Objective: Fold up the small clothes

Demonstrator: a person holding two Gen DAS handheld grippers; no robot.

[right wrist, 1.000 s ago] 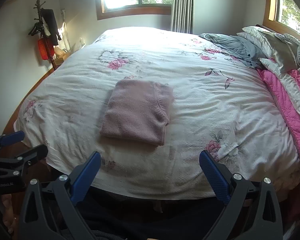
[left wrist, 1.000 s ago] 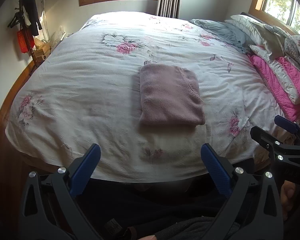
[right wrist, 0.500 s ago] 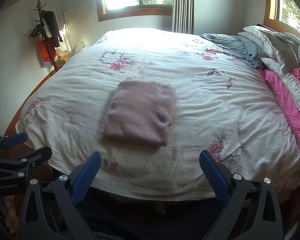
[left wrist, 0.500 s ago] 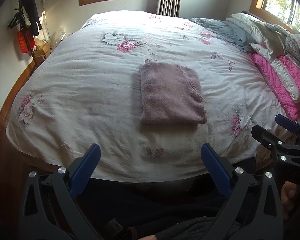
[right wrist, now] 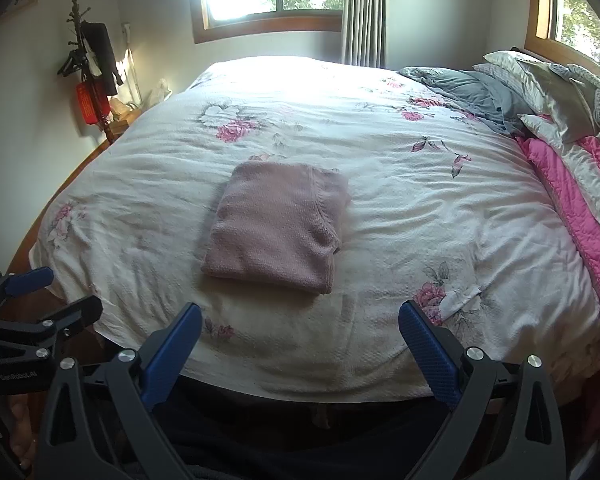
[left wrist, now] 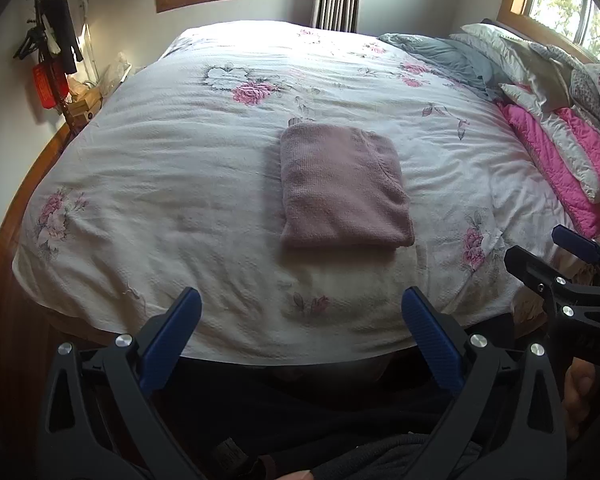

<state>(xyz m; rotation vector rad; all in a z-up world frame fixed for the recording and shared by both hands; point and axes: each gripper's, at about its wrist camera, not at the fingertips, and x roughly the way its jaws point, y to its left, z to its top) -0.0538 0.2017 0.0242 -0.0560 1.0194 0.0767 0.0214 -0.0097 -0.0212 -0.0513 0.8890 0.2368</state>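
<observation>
Sunlit from two windows, the bedroom is almost filled by a bed [left wrist: 180,184] with a white flowered cover, and pillows [left wrist: 540,76] are piled along its right edge. On the middle of the cover, somewhat toward the near edge, lies a mauve knit garment [left wrist: 342,188], already folded into a neat, thick rectangle. Its long axis runs from the near edge away to the far edge, and its near short end is a closed fold that faces both tools. The left gripper [left wrist: 298,330] and the right gripper [right wrist: 300,344] both hang beyond the near edge, off the bed and well apart from the garment; each has its jaws spread wide and holds nothing. From the left gripper the garment lies ahead and slightly to the right; from the right gripper it lies ahead and a little to the left, so it sits between the two, and I cannot tell that either one is clearly nearer. In my judgement the fold of this piece looks finished. If one more move is wanted, both grippers would have to go forward over the near edge to reach that short end.
</observation>
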